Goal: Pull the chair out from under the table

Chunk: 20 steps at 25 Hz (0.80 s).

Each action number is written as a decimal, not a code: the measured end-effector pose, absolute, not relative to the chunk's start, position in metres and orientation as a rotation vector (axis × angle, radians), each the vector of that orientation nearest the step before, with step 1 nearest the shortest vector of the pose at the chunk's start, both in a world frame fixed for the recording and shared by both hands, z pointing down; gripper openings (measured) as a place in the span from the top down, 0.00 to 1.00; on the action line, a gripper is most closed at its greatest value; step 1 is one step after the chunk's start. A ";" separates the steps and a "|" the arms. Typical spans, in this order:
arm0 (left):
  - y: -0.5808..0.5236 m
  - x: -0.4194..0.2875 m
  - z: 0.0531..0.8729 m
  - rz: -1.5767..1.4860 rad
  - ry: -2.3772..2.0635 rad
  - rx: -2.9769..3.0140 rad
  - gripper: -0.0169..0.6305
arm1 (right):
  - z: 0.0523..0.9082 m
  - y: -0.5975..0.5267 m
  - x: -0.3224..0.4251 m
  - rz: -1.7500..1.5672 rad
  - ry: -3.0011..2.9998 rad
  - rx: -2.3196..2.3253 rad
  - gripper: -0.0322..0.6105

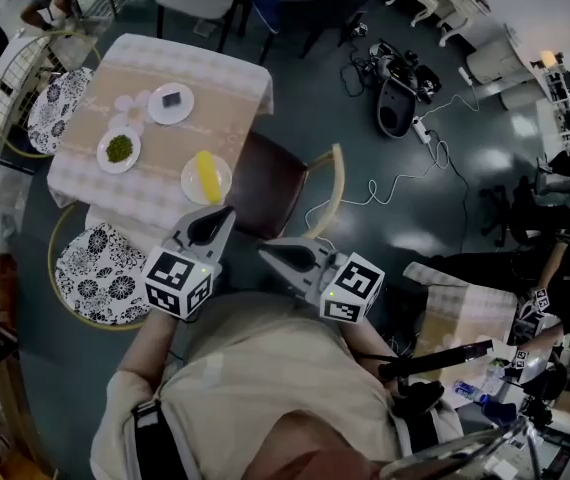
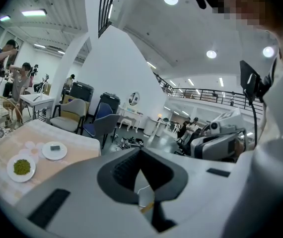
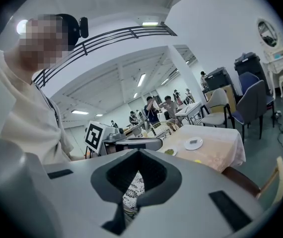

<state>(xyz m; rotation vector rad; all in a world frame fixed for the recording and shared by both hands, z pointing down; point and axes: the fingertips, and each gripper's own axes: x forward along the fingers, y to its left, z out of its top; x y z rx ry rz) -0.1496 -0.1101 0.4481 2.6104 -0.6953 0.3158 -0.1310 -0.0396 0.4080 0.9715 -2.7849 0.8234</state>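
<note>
Approach step: my left hand-held gripper (image 1: 227,212) and right hand-held gripper (image 1: 263,250) are closed, empty. Next: open, clamp chair backrest (image 1: 337,183).

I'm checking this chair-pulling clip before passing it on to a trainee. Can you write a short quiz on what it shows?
1. How many plates with something on them stand on the table? A two, B three, C five.
2. True or false: the right hand-held gripper is shut on the chair.
3. Fill in: the plate nearest the chair holds something coloured ____.

Key: 1 B. 2 false: its jaws are together with nothing between them, and it is short of the chair. 3 yellow.
</note>
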 end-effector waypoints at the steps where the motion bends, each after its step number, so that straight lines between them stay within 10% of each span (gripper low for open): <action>1: -0.109 -0.146 0.447 0.321 -0.700 2.610 0.96 | 0.407 -0.039 -0.128 0.817 -2.789 0.965 0.94; 20: -0.091 -0.040 0.433 0.433 -0.801 2.624 0.96 | 0.412 -0.037 -0.034 0.884 -2.902 0.880 0.94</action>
